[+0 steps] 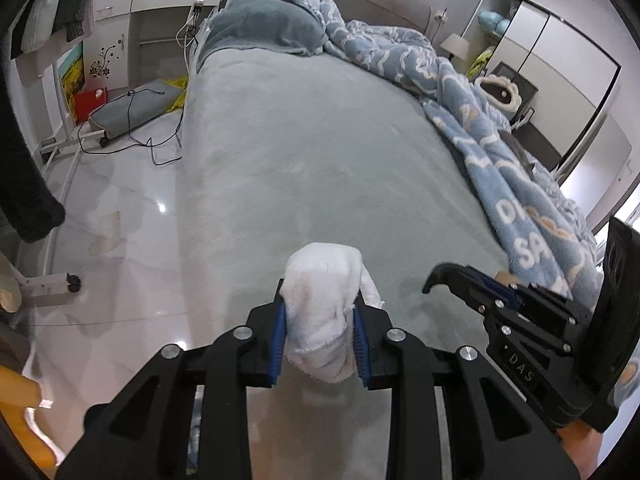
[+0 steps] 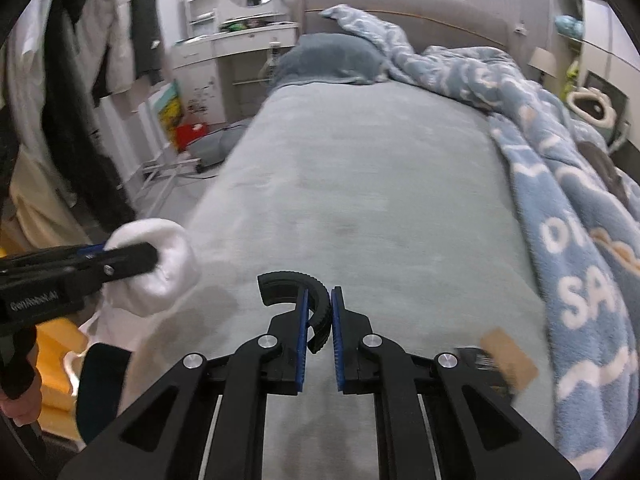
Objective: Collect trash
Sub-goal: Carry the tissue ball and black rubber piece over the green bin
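My left gripper (image 1: pixel 319 312) is shut on a crumpled white tissue wad (image 1: pixel 326 300) and holds it above the near end of the grey-green bed (image 1: pixel 312 152). The wad also shows at the left of the right wrist view (image 2: pixel 168 256). My right gripper (image 2: pixel 319 320) is shut on a curved black ribbed plastic piece (image 2: pixel 294 280), held over the bed's near end. It appears in the left wrist view (image 1: pixel 448 280) to the right of the left gripper, with the black piece (image 1: pixel 440 276) sticking out.
A blue patterned blanket (image 1: pixel 500 152) is bunched along the bed's right side. A brown card (image 2: pixel 510 358) lies by the blanket near my right gripper. A pillow (image 1: pixel 264 24) lies at the head. Cables and a grey box (image 1: pixel 132 108) lie on the glossy floor to the left.
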Demonstrator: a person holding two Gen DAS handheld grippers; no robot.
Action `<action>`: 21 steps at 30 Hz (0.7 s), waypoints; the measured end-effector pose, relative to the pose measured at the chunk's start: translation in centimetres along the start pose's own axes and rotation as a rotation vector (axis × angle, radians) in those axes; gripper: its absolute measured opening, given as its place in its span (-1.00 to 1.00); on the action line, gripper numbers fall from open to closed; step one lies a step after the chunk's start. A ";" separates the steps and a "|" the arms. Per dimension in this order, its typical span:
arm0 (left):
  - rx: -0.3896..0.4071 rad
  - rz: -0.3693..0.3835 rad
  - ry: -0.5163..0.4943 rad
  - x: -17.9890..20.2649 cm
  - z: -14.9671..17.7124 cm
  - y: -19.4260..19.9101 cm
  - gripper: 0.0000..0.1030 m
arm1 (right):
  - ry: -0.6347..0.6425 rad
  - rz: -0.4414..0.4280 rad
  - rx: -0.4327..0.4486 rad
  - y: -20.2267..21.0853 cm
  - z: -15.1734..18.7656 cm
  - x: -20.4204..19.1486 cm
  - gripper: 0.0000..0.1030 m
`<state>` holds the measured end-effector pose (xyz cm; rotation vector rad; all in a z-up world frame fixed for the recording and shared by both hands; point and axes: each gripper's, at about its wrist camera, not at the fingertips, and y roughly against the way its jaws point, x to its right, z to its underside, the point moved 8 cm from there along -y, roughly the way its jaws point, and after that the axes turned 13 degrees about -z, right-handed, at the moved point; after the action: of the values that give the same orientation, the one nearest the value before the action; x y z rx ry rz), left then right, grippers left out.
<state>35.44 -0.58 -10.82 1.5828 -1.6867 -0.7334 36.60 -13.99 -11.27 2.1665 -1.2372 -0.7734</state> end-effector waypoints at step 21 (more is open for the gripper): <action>-0.153 -0.111 -0.055 -12.5 8.4 0.4 -0.40 | 0.183 -0.267 -0.171 -6.1 2.2 -13.3 -0.79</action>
<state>28.58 11.44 -16.83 1.5700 -1.5513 -0.9476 33.07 0.16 -14.05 2.2288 -0.7719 -0.7372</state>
